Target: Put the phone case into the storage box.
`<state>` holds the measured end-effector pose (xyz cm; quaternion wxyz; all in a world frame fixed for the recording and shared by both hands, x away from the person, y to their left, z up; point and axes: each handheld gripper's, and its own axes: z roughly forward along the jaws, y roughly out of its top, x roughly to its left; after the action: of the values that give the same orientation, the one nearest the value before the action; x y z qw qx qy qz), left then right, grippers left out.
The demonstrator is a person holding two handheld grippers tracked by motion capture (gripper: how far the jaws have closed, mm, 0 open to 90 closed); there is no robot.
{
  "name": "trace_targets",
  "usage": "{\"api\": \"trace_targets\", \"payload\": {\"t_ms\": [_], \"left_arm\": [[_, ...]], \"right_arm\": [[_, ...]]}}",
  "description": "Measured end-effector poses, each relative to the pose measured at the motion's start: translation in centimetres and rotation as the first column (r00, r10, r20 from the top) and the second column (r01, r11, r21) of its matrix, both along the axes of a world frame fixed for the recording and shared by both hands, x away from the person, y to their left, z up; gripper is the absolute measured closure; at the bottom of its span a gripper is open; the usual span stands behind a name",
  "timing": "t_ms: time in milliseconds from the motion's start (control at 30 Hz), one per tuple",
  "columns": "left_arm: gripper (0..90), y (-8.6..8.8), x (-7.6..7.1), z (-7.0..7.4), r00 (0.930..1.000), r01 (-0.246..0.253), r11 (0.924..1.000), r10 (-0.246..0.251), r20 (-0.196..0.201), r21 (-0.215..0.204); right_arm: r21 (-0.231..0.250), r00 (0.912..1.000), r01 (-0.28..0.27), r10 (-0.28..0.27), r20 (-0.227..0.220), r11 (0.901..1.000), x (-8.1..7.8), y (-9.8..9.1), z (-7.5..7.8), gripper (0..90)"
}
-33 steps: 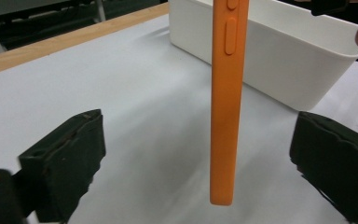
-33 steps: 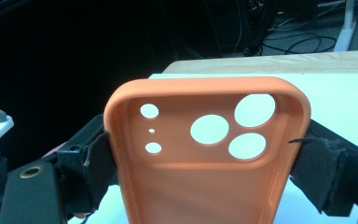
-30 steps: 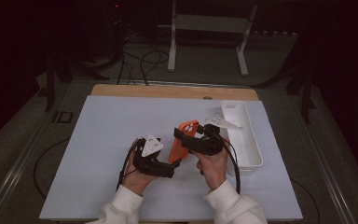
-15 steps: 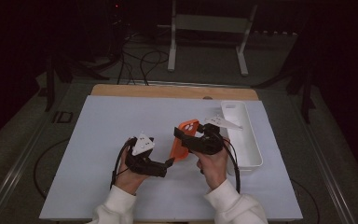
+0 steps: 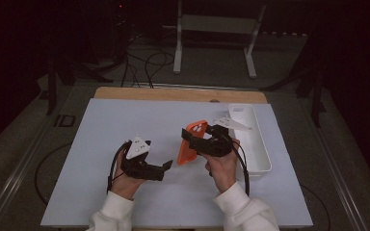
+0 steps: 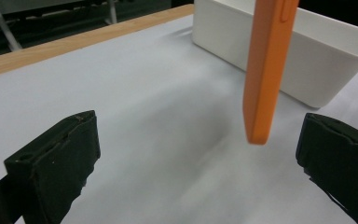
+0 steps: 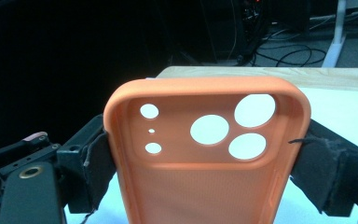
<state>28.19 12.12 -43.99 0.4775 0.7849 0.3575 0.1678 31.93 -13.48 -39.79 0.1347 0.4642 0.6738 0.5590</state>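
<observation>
High view: the right hand-held gripper (image 5: 189, 139) clamps an orange phone case (image 5: 191, 142) above the worktop (image 5: 125, 120), beside the white bin (image 5: 257, 144). The left hand-held gripper (image 5: 168, 166) sits just left of it.

Left gripper view: jaws spread wide, case (image 6: 265, 70) hanging between them, untouched.

Right gripper view: both jaws press the case (image 7: 205, 177) sides.

The left gripper (image 5: 169, 166) sits low in the left hand (image 5: 125, 180), jaws spread wide apart. The right gripper (image 5: 187, 139), raised in the right hand (image 5: 223, 166), has its jaws clamped.
</observation>
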Motion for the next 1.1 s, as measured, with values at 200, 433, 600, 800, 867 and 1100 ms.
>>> {"api": "trace_targets", "payload": {"t_ms": [200, 433, 600, 800, 867, 1100], "left_arm": [[0.1, 0.9, -0.1, -0.1, 1.0, 0.004, 1.0, -0.004, -0.001, 0.002], [0.0, 2.2, 0.0, -0.3, 0.9999, -0.009, 1.0, 0.009, 0.01, -0.001], [0.0, 3.4, -0.1, -0.4, 0.9996, -0.024, 0.9997, 0.024, 0.016, -0.003], [0.0, 5.0, -0.4, -1.0, 0.9989, -0.043, 0.9991, 0.043, 0.018, -0.006], [0.0, 5.6, -0.6, -1.3, 0.9982, -0.055, 0.9985, 0.055, 0.023, 0.0], [0.0, 7.8, -1.3, -2.3, 0.9966, -0.074, 0.9971, 0.074, 0.036, -0.016]], "right_arm": [[-0.014, 0.9999, -0.001, 0.001, 0.012, 0.9999, 0.2, -0.1, 0.2, 16.0], [-0.036, 0.9994, -0.006, 0.007, 0.033, 0.9993, 0.6, -0.1, 0.6, 16.0], [-0.041, 0.999, -0.006, 0.007, 0.044, 0.9991, 0.9, -0.4, 0.8, 16.0], [-0.054, 0.9984, 0.0, 0.004, 0.057, 0.9985, 1.3, -0.6, 1.1, 16.0], [-0.06, 0.9982, 0.002, 0.001, 0.06, 0.9982, 1.4, -0.7, 1.2, 16.0], [-0.07, 0.9981, 0.008, -0.003, 0.062, 0.9975, 1.7, -0.8, 1.4, 16.0]]}}
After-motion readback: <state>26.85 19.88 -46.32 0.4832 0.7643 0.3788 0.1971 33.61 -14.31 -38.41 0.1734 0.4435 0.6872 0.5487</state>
